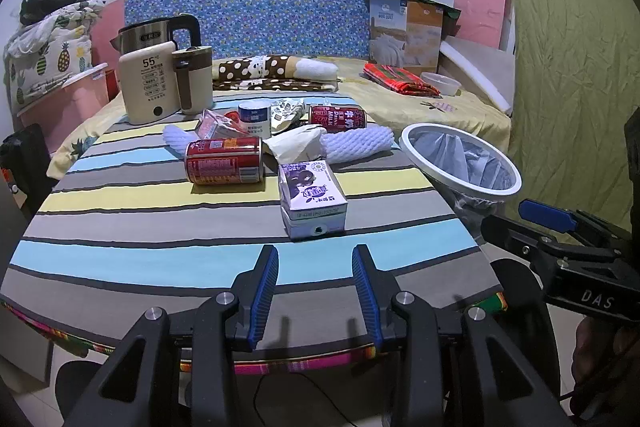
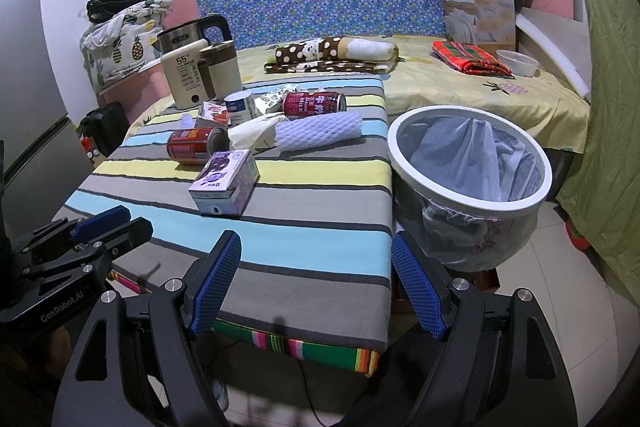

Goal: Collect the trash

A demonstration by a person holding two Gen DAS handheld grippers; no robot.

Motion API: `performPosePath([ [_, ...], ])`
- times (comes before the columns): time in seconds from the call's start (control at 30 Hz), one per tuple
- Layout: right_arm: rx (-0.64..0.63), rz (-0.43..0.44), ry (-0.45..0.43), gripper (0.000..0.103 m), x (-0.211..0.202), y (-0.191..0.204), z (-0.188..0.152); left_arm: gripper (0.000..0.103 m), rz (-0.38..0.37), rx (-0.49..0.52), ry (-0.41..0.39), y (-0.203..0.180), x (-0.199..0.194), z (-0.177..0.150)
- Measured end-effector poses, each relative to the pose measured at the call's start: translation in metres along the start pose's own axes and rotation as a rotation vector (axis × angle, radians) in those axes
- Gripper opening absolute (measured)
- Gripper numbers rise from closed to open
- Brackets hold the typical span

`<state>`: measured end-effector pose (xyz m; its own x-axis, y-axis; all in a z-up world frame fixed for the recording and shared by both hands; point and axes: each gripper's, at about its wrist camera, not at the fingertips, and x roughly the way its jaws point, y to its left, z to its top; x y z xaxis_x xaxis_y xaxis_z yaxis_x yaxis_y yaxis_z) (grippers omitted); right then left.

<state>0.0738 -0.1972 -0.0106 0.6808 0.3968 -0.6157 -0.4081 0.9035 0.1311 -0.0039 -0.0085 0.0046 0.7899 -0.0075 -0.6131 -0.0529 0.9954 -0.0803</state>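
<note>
Left gripper (image 1: 315,293) agape before boxy purple carton (image 1: 312,201)

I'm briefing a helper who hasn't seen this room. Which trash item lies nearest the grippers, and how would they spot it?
On the striped table, nearest the front edge, lies a small carton. It is purple and white, boxy, unlike the red can behind it.

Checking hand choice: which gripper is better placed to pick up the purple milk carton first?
Left. The left gripper is open, aimed straight at the purple milk carton; the right gripper points between carton and bin.
</note>
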Motion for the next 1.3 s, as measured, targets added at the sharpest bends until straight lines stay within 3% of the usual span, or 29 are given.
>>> performPosePath([
  [0.67, 0.008, 0.02, 0.016, 0.079, 0.016, -0.01, 0.006, 0.038, 0.04, -0.011, 0.027, 0.005, 0.046, 0.02],
  [0.8, 0.007, 0.025, 0.014, 0.079, 0.021, -0.013, 0.01, 0.043, 0.027, -0.03, 0.032, 0.008, 0.058, 0.027],
  [0.93, 0.012, 0.027, 0.015, 0.079, 0.026, -0.016, 0.014, 0.056, 0.011, -0.031, 0.03, 0.004, 0.066, 0.031],
  [1.3, 0.015, 0.032, 0.031, 0.079, 0.038, -0.024, 0.021, 0.057, 0.029, -0.043, 0.082, 0.002, 0.102, 0.038],
])
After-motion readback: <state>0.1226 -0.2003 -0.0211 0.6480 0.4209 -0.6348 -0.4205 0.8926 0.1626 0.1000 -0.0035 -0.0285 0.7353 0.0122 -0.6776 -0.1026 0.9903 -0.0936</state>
